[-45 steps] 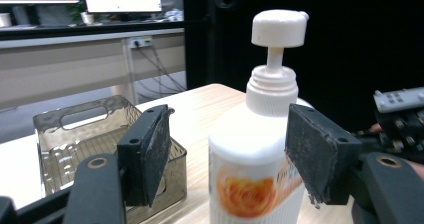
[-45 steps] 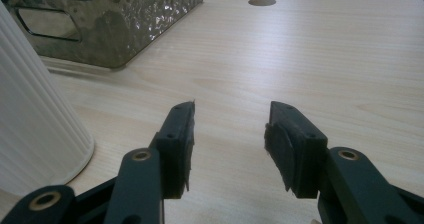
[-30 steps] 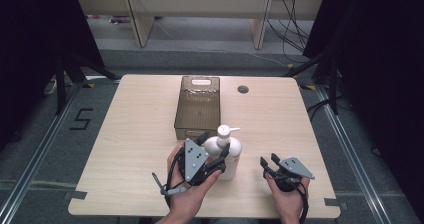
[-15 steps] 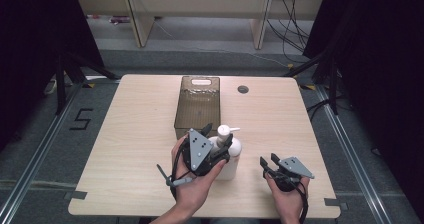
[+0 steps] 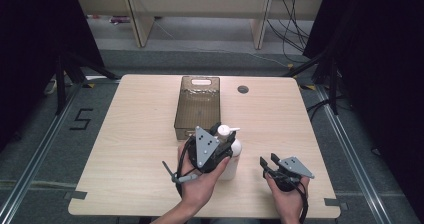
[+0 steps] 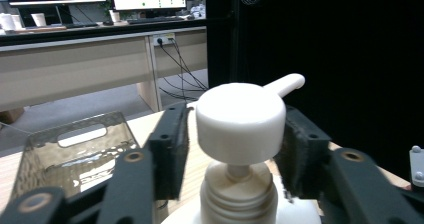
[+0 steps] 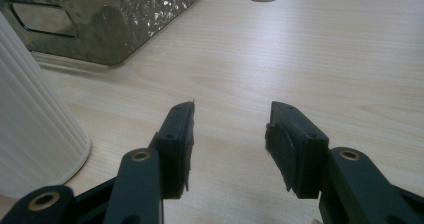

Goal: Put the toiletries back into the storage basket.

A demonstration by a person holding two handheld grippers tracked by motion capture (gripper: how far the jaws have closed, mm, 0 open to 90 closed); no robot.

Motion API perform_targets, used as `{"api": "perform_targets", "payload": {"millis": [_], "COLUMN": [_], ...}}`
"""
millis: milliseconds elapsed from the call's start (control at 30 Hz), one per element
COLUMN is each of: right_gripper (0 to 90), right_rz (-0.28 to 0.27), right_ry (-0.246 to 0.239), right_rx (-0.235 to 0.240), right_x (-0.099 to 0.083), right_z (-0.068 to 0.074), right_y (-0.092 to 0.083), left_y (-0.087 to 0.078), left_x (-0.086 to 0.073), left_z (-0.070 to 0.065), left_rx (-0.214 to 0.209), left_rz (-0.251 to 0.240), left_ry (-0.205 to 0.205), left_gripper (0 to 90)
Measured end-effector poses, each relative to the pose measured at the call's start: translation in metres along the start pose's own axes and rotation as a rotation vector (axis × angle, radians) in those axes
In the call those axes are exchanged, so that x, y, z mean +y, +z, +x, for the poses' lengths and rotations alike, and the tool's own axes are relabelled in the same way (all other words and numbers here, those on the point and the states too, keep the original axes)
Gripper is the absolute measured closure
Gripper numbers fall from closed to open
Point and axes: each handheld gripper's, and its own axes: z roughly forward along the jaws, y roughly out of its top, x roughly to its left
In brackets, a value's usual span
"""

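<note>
A white pump bottle (image 5: 233, 160) stands upright on the table's front half, just in front of a smoky clear bin (image 5: 180, 109). My left gripper (image 5: 225, 137) reaches over the bottle, a jaw on each side of the round pump head (image 6: 240, 121). Its jaws have just been closing and stand close beside the head, with a thin gap still showing at the left pad (image 6: 172, 151). My right gripper (image 5: 268, 160) rests low at the front right, open, with nothing between its pads (image 7: 180, 149). The ribbed bottle wall (image 7: 30, 119) stands to its left.
The bin (image 7: 115, 19) looks empty and has a handle cutout (image 6: 82, 135). A round cable hole (image 5: 243, 89) sits at the table's back. Shelving and cables lie beyond the far edge, and bare wood lies left and right of the bottle.
My left gripper has shifted a little to the right over the bottle, and its jaws have narrowed around the pump head. The right gripper has stayed put.
</note>
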Motion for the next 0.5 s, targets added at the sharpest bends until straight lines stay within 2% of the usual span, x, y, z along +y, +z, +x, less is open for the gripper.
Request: {"api": "perform_targets", "payload": {"millis": [67,233,267,333,400,500], "right_gripper": [53.5,53.5,53.5,53.4,53.4,53.4], "right_rz": [0.005,0.0,0.003,0.006,0.002,-0.002], "right_ry": [0.013,0.003,-0.011,0.007,0.01,0.004], "right_rx": [0.004,0.017,-0.005,0.005,0.02,0.015], "right_x": [0.0003,-0.0002,0.0,0.0004,-0.0001,-0.0003], "right_z": [0.0011,0.0005,0.0,0.0009,0.0007,0.0006], "right_y": [-0.0004,0.0014,0.0004,-0.0002,0.0011,0.0015], "left_y": [0.0002,-0.0003,-0.0008,-0.0009,-0.0016,-0.0023], "left_x": [-0.0004,0.0009,0.001,0.0011,0.0022,0.0041], "left_z": [0.0,0.0016,0.002,0.0023,0.0035,0.0052], "left_rx": [0.003,-0.008,-0.012,-0.012,-0.017,-0.017], "left_rz": [-0.006,0.001,0.003,0.003,0.003,-0.001], "left_ry": [-0.001,-0.008,-0.013,-0.013,-0.013,-0.013], "left_gripper": [58.0,58.5,58.6,58.7,58.8,58.8]}}
